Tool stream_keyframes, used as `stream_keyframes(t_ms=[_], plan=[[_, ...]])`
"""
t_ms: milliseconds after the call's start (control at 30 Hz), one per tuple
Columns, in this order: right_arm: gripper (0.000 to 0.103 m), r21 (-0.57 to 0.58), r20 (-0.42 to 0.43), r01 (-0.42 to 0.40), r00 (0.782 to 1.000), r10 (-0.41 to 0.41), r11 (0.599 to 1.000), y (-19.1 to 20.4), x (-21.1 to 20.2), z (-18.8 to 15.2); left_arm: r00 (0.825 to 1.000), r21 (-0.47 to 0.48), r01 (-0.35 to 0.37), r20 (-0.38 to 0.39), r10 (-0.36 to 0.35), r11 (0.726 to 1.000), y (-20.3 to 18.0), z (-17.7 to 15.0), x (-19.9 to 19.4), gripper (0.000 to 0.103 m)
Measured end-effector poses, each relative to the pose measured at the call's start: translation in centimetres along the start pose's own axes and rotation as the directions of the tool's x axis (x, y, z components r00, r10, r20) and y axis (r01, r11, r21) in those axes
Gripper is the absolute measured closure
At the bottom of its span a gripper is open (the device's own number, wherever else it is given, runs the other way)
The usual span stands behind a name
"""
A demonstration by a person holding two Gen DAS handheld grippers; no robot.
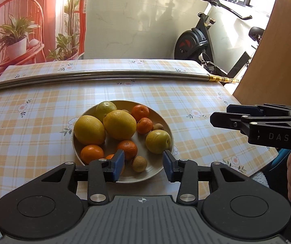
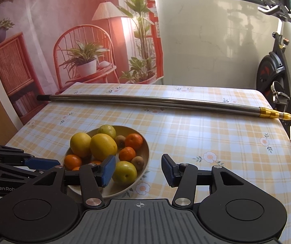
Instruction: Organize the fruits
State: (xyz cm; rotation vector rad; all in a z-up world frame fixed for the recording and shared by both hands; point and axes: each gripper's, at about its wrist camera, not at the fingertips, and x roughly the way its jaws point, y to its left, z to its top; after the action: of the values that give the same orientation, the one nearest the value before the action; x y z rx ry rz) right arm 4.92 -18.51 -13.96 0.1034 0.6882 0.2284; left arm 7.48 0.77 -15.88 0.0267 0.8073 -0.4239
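A cream bowl [image 1: 161,170] on the checked tablecloth holds lemons [image 1: 119,124], a lime [image 1: 105,108], several mandarins [image 1: 91,153], a yellow-green apple [image 1: 157,141] and small brown kiwis [image 1: 139,163]. My left gripper [image 1: 143,165] is open and empty, just above the bowl's near rim. My right gripper [image 2: 138,171] is open and empty, over the bowl's right rim [image 2: 145,162], beside the apple [image 2: 124,171]. The right gripper also shows in the left wrist view [image 1: 220,116], to the right of the bowl. The left gripper shows in the right wrist view [image 2: 50,163].
A long metal pole [image 1: 104,77] with a gold tip lies across the far side of the table; it also shows in the right wrist view [image 2: 155,100]. An exercise bike [image 1: 196,42] stands behind the table's right corner. A wooden board [image 1: 277,61] leans at the right.
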Motion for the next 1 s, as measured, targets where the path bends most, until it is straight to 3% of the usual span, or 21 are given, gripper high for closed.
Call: stream_keyframes(t_ms=[100,167,233,300,433,800,1000], plan=[[0.051,-0.003,0.028,0.012,1.000,-0.012,1.000,0.5,-1.8,0.1,0.998,0.000,-0.040,0.044,0.040,0.999,-0.3,0.1,-1.7,0.042],[0.043,-0.006,0.051,0.012,0.999,-0.011,1.000,0.9,-3.1,0.3,0.995,0.001,-0.061,0.077,0.060,0.998,-0.3,0.4,-2.9,0.038],[0.026,-0.012,0.079,0.006,0.997,-0.005,1.000,1.3,-4.5,0.5,0.990,-0.005,-0.086,0.112,0.086,0.996,-0.1,0.7,-3.9,0.024],[0.013,-0.018,0.108,0.003,0.994,-0.001,1.000,1.7,-6.0,1.0,0.983,-0.010,-0.109,0.147,0.110,0.994,0.1,1.2,-4.9,0.017],[0.000,-0.014,0.141,0.008,0.990,-0.006,1.000,2.0,-7.6,2.1,0.973,-0.012,-0.144,0.179,0.144,0.989,0.2,2.0,-6.0,0.006],[0.000,0.016,0.163,0.030,0.986,-0.032,0.999,2.4,-9.7,3.6,0.947,-0.008,-0.190,0.261,0.185,0.982,-0.3,3.2,-9.1,0.000],[0.000,0.010,0.217,0.058,0.974,-0.059,0.998,2.9,-11.5,5.1,0.915,-0.042,-0.201,0.348,0.203,0.979,-0.3,5.1,-12.2,0.000]])
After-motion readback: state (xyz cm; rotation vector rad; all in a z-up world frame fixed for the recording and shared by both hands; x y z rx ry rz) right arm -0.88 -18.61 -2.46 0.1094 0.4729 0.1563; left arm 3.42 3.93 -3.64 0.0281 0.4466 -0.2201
